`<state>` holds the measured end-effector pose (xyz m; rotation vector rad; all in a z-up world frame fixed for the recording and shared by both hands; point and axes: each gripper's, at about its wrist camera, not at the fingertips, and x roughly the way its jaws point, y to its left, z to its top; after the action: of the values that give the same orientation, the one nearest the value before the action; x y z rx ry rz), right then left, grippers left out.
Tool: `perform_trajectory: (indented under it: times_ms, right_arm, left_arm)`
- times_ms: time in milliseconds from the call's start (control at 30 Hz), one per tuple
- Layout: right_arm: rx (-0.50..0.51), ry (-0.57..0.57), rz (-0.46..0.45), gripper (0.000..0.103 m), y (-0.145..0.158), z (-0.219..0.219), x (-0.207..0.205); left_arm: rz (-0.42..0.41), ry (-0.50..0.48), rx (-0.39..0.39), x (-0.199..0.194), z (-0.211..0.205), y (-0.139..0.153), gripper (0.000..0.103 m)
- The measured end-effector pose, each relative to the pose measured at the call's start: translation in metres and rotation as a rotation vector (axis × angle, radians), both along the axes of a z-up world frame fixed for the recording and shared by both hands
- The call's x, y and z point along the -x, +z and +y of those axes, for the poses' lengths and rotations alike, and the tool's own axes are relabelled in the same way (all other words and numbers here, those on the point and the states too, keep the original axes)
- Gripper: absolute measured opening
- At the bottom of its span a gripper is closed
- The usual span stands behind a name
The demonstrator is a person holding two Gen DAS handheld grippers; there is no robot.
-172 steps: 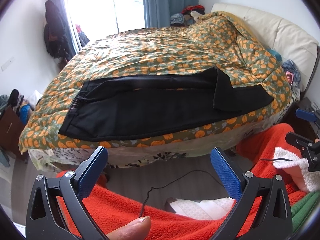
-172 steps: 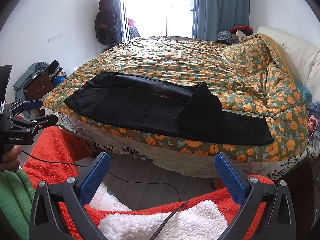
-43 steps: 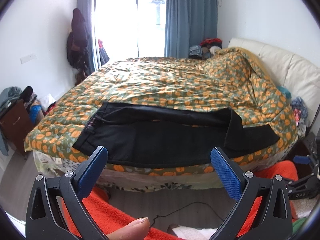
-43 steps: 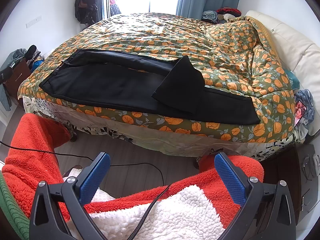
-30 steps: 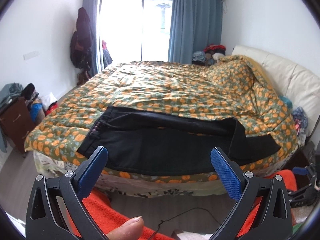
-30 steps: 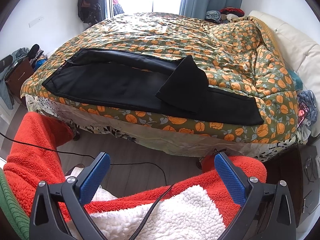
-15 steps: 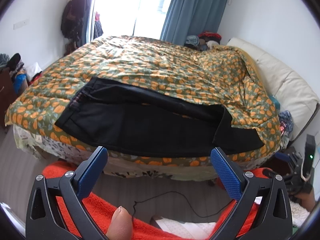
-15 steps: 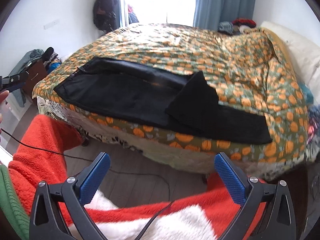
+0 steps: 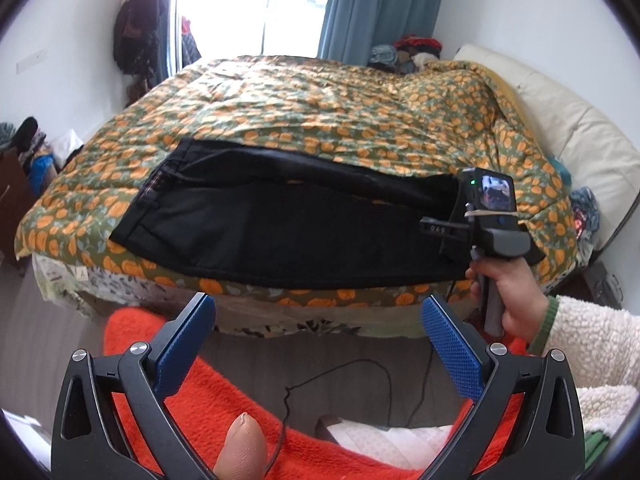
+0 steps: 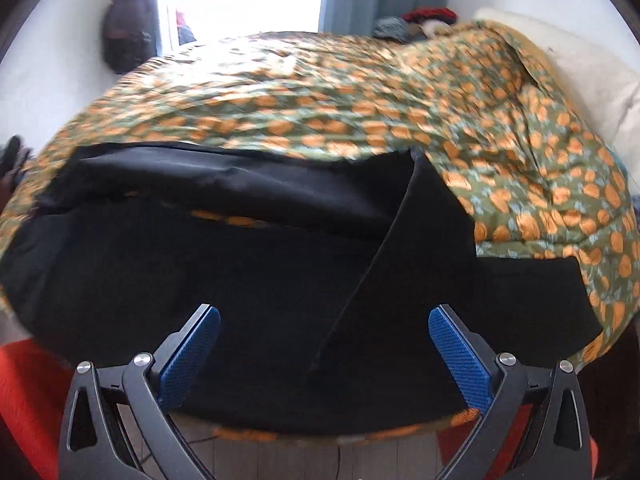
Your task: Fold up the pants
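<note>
Black pants lie lengthwise along the near edge of the bed, waistband at the left, one leg end folded back on itself at the right. My left gripper hangs open over the floor, short of the bed. My right gripper is open and low over the pants near the folded-back leg, nothing between its fingers. From the left wrist view the right gripper's body and the hand holding it reach over the pants' right end.
An orange-patterned quilt covers the bed, bunched high at the right by a cream headboard. Red fleece and a black cable lie below me. A dresser with clutter stands left.
My right gripper has moved forward from the floor side to just above the pants, its view blurred by motion. The left gripper has tilted slightly and now sees the right hand.
</note>
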<state>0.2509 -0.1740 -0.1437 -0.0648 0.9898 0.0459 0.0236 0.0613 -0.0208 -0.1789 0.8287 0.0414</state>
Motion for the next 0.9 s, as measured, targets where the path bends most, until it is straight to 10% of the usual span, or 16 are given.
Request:
perform_trajectory:
  times_ms: [67, 133, 233, 500, 900]
  right_arm:
    - [0.002, -0.035, 0.005, 0.075, -0.009, -0.014, -0.007]
    - [0.012, -0.082, -0.006, 0.021, -0.012, -0.043, -0.01]
    - [-0.046, -0.119, -0.036, 0.006, 0.0, -0.088, -0.007]
    - [0.021, -0.078, -0.255, 0.005, 0.057, -0.155, 0.027]
    - [0.007, -0.102, -0.352, 0.005, 0.069, -0.183, 0.063]
  left_arm:
    - [0.025, 0.024, -0.002, -0.002, 0.007, -0.008, 0.103]
    - [0.051, 0.046, -0.01, -0.006, 0.013, -0.016, 0.103]
    - [0.087, 0.069, -0.02, -0.021, 0.02, -0.031, 0.103]
    - [0.114, 0.009, 0.093, -0.121, 0.037, -0.037, 0.102]
    - [0.212, -0.06, 0.452, -0.404, 0.023, -0.086, 0.101]
